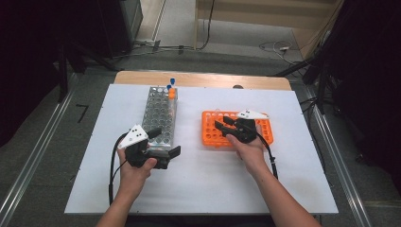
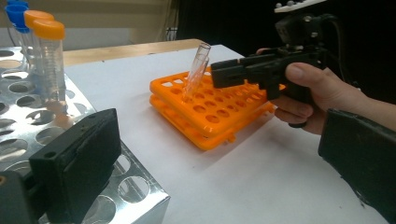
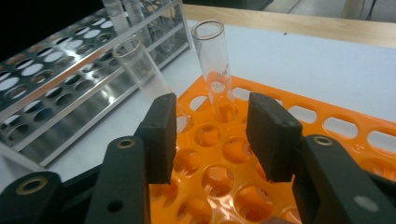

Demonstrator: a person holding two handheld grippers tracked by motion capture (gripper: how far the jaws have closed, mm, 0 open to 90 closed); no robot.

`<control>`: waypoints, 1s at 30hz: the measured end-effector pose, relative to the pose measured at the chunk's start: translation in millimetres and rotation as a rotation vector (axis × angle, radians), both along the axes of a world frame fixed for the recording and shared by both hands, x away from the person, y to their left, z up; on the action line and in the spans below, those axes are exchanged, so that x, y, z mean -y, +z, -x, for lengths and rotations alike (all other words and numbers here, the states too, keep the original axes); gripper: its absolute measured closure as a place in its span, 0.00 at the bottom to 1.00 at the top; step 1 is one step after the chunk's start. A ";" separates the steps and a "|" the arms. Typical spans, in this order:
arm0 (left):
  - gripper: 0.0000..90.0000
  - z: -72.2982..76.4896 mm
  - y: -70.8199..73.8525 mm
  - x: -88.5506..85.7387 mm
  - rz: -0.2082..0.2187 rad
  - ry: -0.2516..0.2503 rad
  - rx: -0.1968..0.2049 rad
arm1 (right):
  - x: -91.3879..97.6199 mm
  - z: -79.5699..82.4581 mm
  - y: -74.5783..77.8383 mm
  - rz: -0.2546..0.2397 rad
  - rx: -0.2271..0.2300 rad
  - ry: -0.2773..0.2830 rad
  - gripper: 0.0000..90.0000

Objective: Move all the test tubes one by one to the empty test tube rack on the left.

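Clear glass is what the right tool (image 3: 212, 135) is after: an empty glass tube (image 3: 215, 65) stands tilted in a hole of the orange rack (image 3: 327, 123), just ahead of the tool's tips and a little beyond them. The jaws stand partly apart with nothing between the pads; in the right gripper view the tube rises past the gap, not yet inside it. A second glass tube (image 3: 140, 65) leans just off the left jaw, close enough to get knocked. From the left gripper view the same tube (image 2: 196, 70) shows leaning toward the right tool (image 2: 219, 74), whose tips sit right at its upper part, though I cannot tell whether they touch. The step in hand looks like the approach for a pick from the orange rack. The next move calls for easing forward until the tube sits squarely between the pads, then closing gently, since thin glass will slip or crack under a careless squeeze, and lifting along the tube's own lean so it clears its hole. The left tool (image 1: 165, 142) rests at the near end of the metal rack (image 1: 158, 118) on the worktop (image 1: 198, 184), jaws wide apart around that end without pressing it, likely to steady it as the destination.
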State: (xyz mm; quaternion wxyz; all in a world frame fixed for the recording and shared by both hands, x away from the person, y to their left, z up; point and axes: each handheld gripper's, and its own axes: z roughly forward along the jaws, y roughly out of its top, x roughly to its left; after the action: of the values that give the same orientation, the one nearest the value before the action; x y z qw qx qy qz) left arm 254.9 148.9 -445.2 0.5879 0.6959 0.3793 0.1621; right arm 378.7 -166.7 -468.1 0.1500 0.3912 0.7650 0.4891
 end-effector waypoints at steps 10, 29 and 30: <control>0.00 0.7 -0.6 -0.7 0.005 -0.003 0.001 | -26.1 -12.1 -7.9 0.059 -0.007 -0.091 0.65; 0.00 0.3 -1.7 2.0 0.003 -0.006 0.006 | -21.6 -7.3 3.3 0.030 0.071 -0.122 0.82; 0.00 0.3 -1.8 2.8 0.004 -0.007 0.007 | -18.5 -5.4 6.7 0.019 0.082 -0.109 0.82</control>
State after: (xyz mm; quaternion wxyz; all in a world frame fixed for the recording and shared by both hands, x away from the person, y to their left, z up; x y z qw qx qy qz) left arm 254.7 146.1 -447.0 0.5912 0.6955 0.3750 0.1617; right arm 384.1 -148.2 -461.4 0.2114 0.4103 0.7404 0.4886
